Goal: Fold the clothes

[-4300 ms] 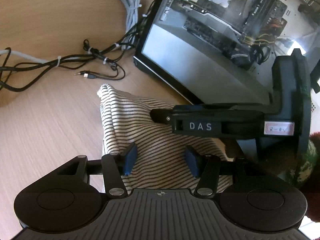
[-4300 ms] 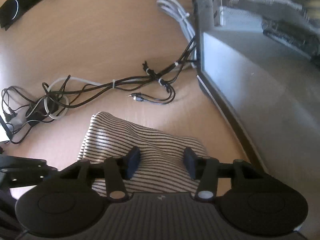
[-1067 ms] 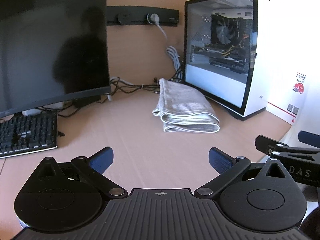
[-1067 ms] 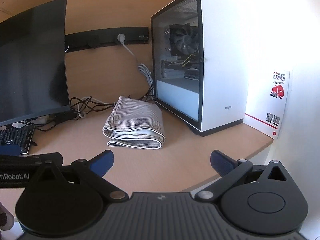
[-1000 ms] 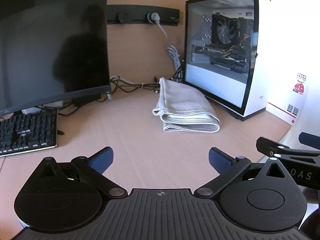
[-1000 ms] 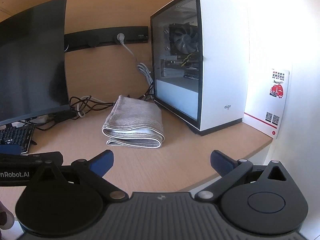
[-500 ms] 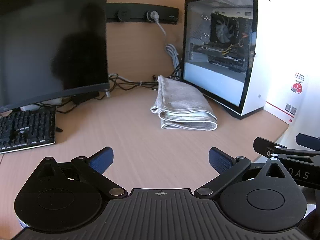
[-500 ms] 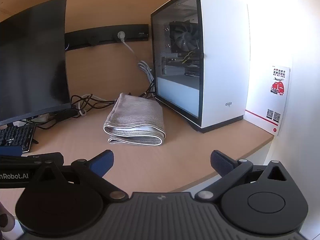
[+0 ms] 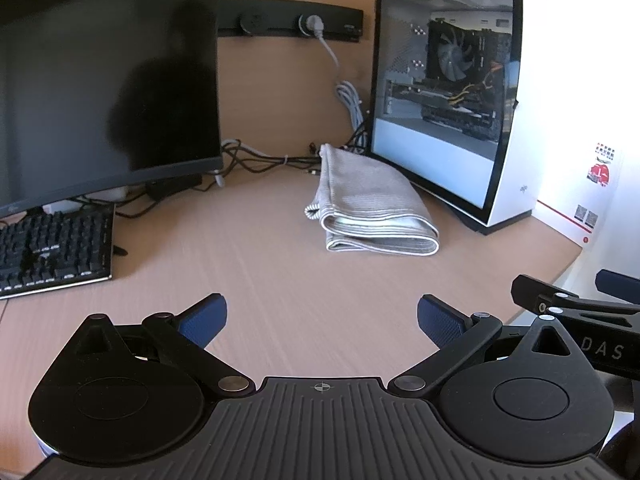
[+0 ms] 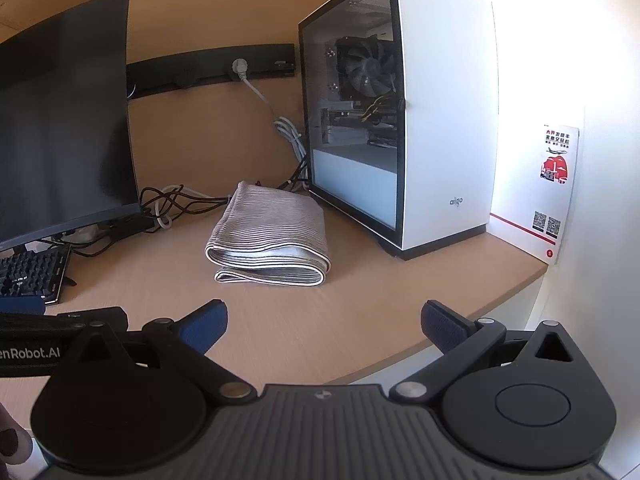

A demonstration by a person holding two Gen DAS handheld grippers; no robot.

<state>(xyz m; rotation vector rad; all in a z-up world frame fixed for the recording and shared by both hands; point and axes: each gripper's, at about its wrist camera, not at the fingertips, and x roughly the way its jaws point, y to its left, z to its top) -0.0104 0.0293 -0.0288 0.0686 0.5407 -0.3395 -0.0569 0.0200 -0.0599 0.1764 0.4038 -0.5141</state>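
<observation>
LEFT WRIST VIEW
Left gripper (image 9: pixel 322 322): fingers (image 9: pixel 202 320) spread wide, blue pads well apart, nothing between them; held above the bare near part of the desk (image 9: pixel 256 280).
Striped garment (image 9: pixel 370 204): folded into a compact stack of layers, lying flat on the desk, well apart from the left gripper, ahead and a little right of centre.
Garment neighbours: just beside the glass side of the white PC case (image 9: pixel 452 108) on its right; its far end near a bundle of cables (image 9: pixel 260 156).
Monitor (image 9: pixel 104 76): dark screen, on the left; a person's dim reflection shows in it.
Keyboard (image 9: pixel 52 248): black, at the left edge below the monitor.
Right gripper (image 9: pixel 576 320): part of its black body enters at the right edge; finger state not readable from here.

RIGHT WRIST VIEW
Right gripper (image 10: pixel 324 324): fingers (image 10: pixel 444 326) spread wide, nothing held; hovering over the front edge of the desk (image 10: pixel 360 320).
Striped garment (image 10: pixel 272 234): same folded stack, folded edges facing the camera, resting on the desk between the cables (image 10: pixel 176 204) and the PC case (image 10: pixel 440 112), well apart from the gripper.
Monitor (image 10: pixel 60 132): dark, at left.
Keyboard (image 10: pixel 32 272): partly visible at the left edge.
Left gripper (image 10: pixel 60 330): black body with white lettering at lower left; its fingers cannot be judged in this view.
</observation>
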